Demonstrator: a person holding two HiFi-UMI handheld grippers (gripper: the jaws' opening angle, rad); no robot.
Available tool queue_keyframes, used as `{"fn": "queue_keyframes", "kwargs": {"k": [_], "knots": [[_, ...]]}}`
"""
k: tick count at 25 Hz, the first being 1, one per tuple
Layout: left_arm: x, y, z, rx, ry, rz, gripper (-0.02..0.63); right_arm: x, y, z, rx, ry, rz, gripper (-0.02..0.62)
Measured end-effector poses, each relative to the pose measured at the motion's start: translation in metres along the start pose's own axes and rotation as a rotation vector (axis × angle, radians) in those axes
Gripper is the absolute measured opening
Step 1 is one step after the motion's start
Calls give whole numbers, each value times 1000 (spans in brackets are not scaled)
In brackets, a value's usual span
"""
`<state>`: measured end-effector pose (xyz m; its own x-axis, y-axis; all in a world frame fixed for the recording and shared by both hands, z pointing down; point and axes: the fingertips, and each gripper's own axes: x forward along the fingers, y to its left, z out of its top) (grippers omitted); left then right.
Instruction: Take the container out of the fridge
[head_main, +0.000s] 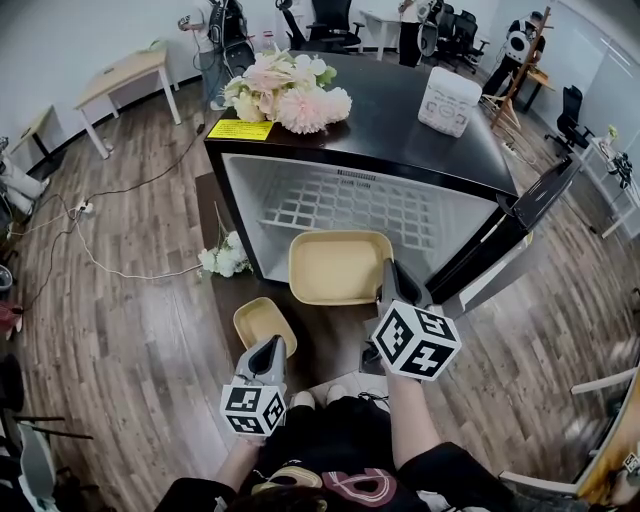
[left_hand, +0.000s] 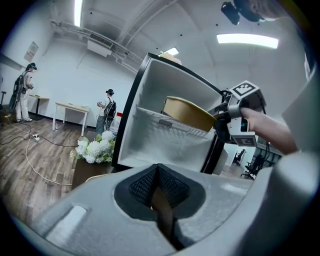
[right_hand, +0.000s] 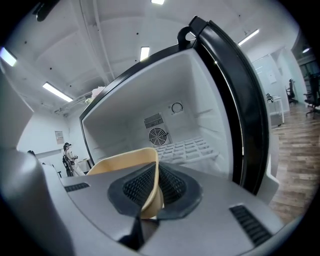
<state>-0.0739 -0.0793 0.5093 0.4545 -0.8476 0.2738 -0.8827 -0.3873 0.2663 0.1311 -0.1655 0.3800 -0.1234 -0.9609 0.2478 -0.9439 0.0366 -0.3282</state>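
A shallow tan container (head_main: 338, 266) hangs in the air just in front of the open fridge (head_main: 300, 205), slightly tilted. My right gripper (head_main: 388, 287) is shut on its right rim; in the right gripper view the thin rim (right_hand: 150, 175) runs between the black pads. From the left gripper view the container (left_hand: 187, 113) and the right gripper (left_hand: 221, 116) show before the white fridge interior. My left gripper (head_main: 270, 348) sits lower and nearer to me, jaws together, beside a small yellow dish (head_main: 262, 322). Nothing shows held in it.
The fridge door (head_main: 525, 210) stands open at the right. A wire shelf (head_main: 345, 205) crosses the fridge interior. Flowers (head_main: 290, 90) and a white box (head_main: 449, 100) sit on the black top. More flowers (head_main: 222, 258) lie on a dark low table (head_main: 225, 300). People stand at the back.
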Motion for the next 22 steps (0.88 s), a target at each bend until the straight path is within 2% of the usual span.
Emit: {"fn": "queue_keyframes", "kwargs": {"k": [22], "knots": [[4,-10,-14,15,35,-42,8,-13,-25,-59,22,94,-59,25]]}}
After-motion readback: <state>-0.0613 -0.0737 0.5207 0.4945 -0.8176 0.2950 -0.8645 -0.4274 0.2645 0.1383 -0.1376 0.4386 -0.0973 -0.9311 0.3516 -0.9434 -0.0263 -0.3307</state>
